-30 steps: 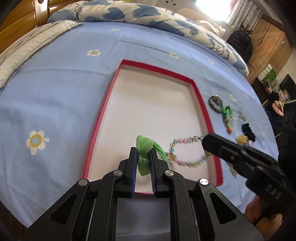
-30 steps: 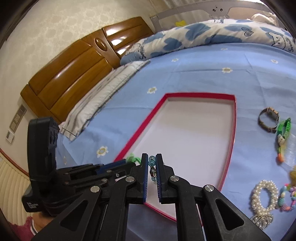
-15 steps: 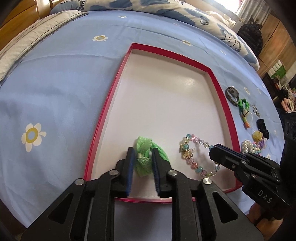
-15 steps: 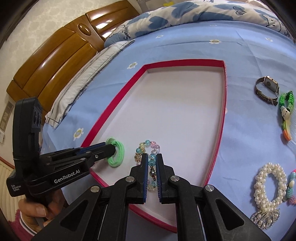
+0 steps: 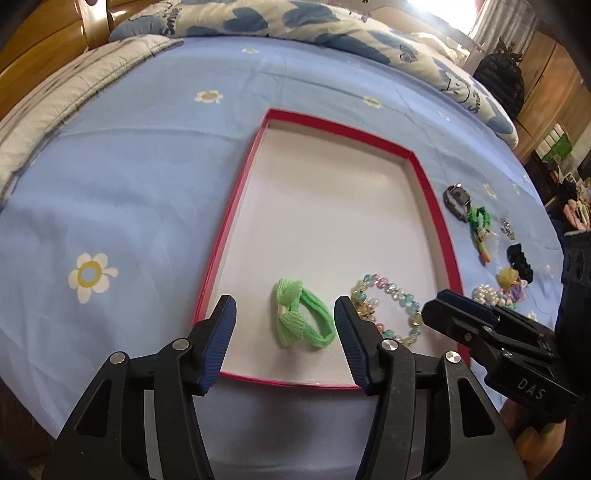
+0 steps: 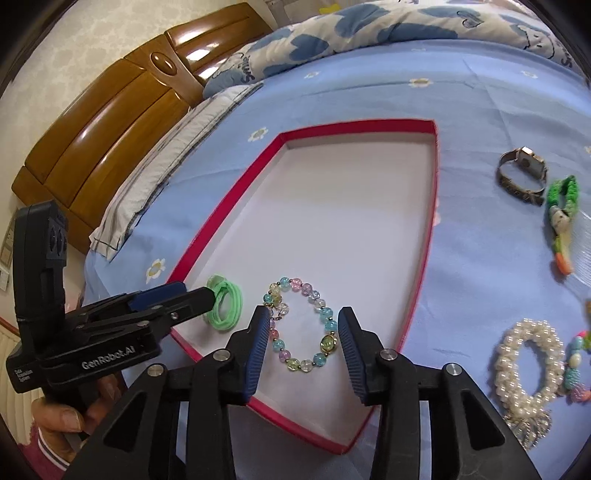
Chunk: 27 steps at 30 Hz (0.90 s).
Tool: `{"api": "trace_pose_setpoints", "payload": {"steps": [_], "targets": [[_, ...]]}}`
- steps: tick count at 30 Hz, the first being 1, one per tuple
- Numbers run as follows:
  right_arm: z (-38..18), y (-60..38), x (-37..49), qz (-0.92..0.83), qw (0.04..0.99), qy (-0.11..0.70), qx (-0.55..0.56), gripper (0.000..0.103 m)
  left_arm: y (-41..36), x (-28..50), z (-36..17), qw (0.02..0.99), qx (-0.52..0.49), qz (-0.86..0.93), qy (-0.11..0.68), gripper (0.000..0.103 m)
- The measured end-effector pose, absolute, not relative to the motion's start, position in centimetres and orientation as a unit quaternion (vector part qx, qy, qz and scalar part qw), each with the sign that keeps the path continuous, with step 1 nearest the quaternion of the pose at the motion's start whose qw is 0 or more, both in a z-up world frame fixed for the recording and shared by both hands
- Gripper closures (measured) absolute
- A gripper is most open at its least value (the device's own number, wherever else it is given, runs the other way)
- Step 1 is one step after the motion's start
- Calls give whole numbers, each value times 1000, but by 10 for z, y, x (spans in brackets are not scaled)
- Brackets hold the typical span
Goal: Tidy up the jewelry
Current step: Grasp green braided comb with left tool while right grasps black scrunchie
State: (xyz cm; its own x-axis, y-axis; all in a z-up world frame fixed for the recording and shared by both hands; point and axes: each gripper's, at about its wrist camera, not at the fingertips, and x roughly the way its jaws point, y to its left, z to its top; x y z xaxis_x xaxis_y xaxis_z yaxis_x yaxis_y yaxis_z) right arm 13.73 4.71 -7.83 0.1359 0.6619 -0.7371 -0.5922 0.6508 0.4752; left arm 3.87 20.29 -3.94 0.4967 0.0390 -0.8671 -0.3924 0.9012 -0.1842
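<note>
1. Blue-padded and spread wide, our left tongs [image 5: 284, 341] hang over the near end of the red-rimmed tray [image 5: 436, 206], gripping nothing.
2. Between their fingers lies the green hair tie [image 5: 301, 317], flat on the tray's white floor and touching neither pad.
3. Our right tongs [image 6: 302, 347] are likewise parted and empty, with the pastel bead bracelet [image 6: 301, 325] resting on the tray floor between them.
4. Hair tie and bracelet sit side by side near the tray's front edge, close together; we cannot tell whether they touch.
5. From the right wrist view, the tip of the left tongs sits just beside the hair tie.
6. Beyond the tray's right rim, on the blue flowered bedsheet [image 5: 122, 192], we see a wristwatch [image 6: 522, 175], a green woven charm [image 6: 561, 218] and a pearl bracelet [image 6: 524, 365], all outside the tray.
7. A black scrunchie [image 5: 519, 256] lies farther right on the sheet.
8. A wooden headboard [image 6: 110, 122] and a heart-print quilt [image 5: 295, 18] frame the far side of the bed.
</note>
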Motion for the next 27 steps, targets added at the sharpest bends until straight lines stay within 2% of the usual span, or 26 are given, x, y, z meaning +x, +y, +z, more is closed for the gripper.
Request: {"api": "trace_pose_setpoints", "payload": {"steps": [12, 27], "targets": [[-58, -34, 140, 367, 789, 484, 90, 62, 171, 48, -10, 863, -166, 97, 468, 47], [-59, -134, 178, 263, 825, 477, 151, 62, 97, 106, -3, 869, -119, 27, 479, 47]]}}
